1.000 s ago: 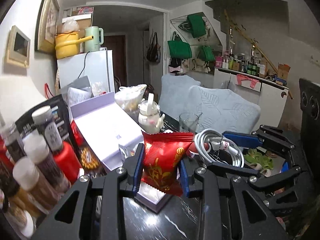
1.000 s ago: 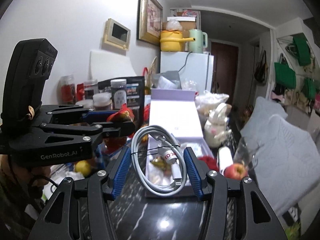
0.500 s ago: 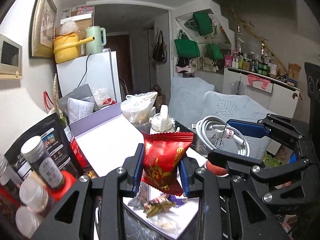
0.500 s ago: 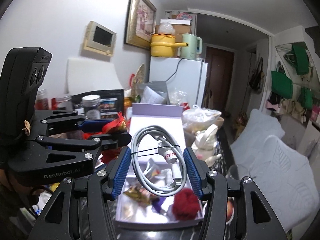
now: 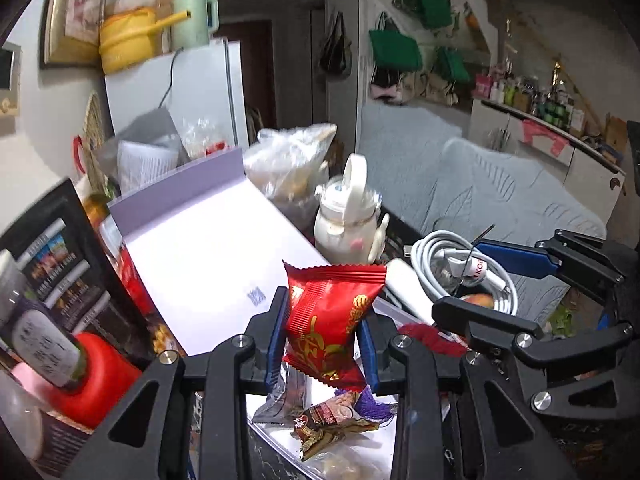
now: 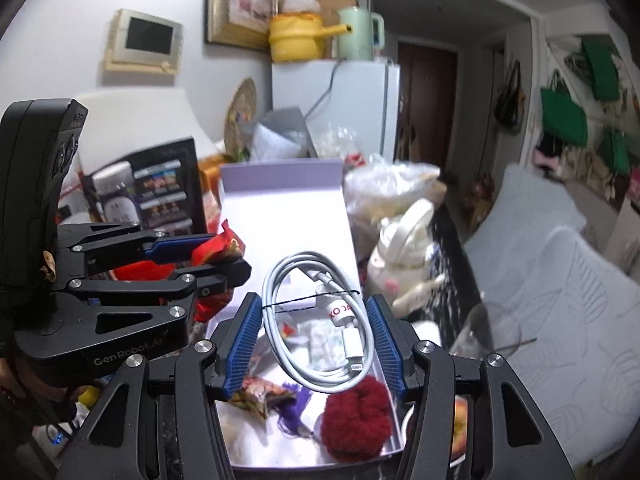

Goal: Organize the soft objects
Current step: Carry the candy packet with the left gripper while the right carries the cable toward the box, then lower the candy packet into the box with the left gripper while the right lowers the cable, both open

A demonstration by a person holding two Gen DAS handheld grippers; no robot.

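Cluttered on every side, the dark desk [image 6: 444, 236] carries an open lavender box [image 6: 390, 446] with its white lid [image 5: 208, 256] lying flat behind it. Over that box the left tool [image 5: 323, 332] is clamped on a red snack packet [image 5: 330, 320], which stands upright between the blue pads; in the right wrist view this packet shows at 9 o'clock. Just to its right, the right tool [image 6: 316, 340] is pinched on a coiled white cable [image 6: 320, 332] tied with a thin black band, held above the box's tray. Below the cable, inside the box, lie a red pompom [image 6: 356, 424] at 5 o'clock, a purple tassel [image 6: 294, 410] and a wrapped candy [image 5: 332, 426]. Beyond the box, at 1 o'clock, stands a white bottle with a loop handle [image 5: 350, 216], with a clear plastic bag [image 5: 292, 160] behind it. Jars and a black photo stand [image 6: 166, 188] crowd the 10 o'clock side.
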